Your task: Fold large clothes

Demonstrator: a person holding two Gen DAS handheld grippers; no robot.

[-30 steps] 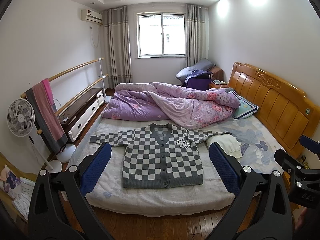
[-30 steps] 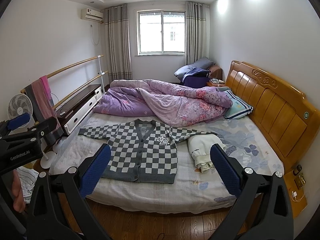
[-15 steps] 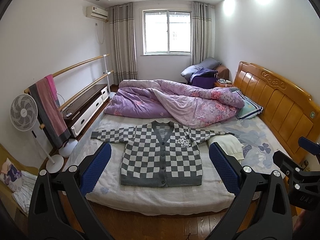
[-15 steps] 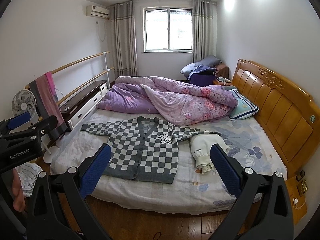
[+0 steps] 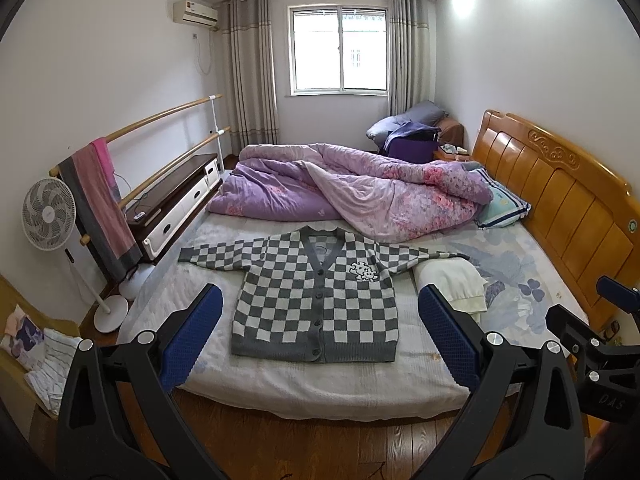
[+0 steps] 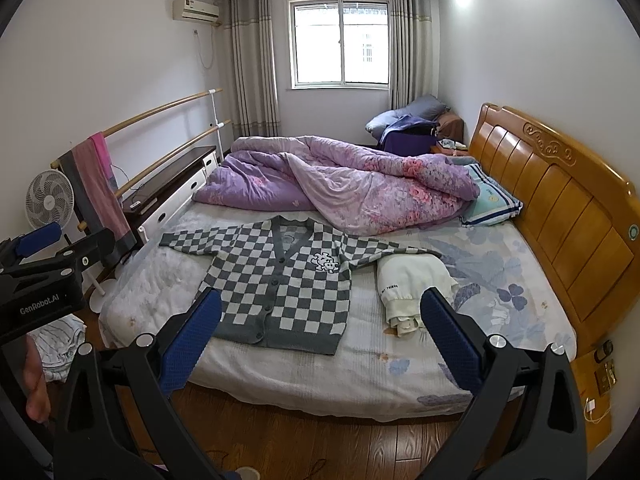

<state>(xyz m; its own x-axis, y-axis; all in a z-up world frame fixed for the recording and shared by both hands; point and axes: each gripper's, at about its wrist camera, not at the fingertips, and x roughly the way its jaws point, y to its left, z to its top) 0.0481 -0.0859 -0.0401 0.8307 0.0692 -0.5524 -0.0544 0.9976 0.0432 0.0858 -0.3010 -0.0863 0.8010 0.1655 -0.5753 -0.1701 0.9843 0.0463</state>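
A grey and white checkered cardigan (image 5: pixel 316 292) lies flat and buttoned on the bed (image 5: pixel 320 388), sleeves spread out; it also shows in the right wrist view (image 6: pixel 280 280). My left gripper (image 5: pixel 320 336) is open and empty, held above the floor short of the bed's near edge. My right gripper (image 6: pixel 320 332) is open and empty too, to the right of the left one and the same distance back. A folded cream garment (image 6: pixel 412 284) lies right of the cardigan, over the end of its right sleeve.
A rumpled purple quilt (image 5: pixel 352 192) fills the far half of the bed. The wooden headboard (image 5: pixel 560 200) runs along the right. A fan (image 5: pixel 48 214), a rail with a hung towel (image 5: pixel 100 204) and a low cabinet (image 5: pixel 172 200) stand left of the bed.
Both grippers have drawn back a little from the bed and tilted slightly, so the bed sits lower in both views. The cardigan has not moved. Both jaws stay open.
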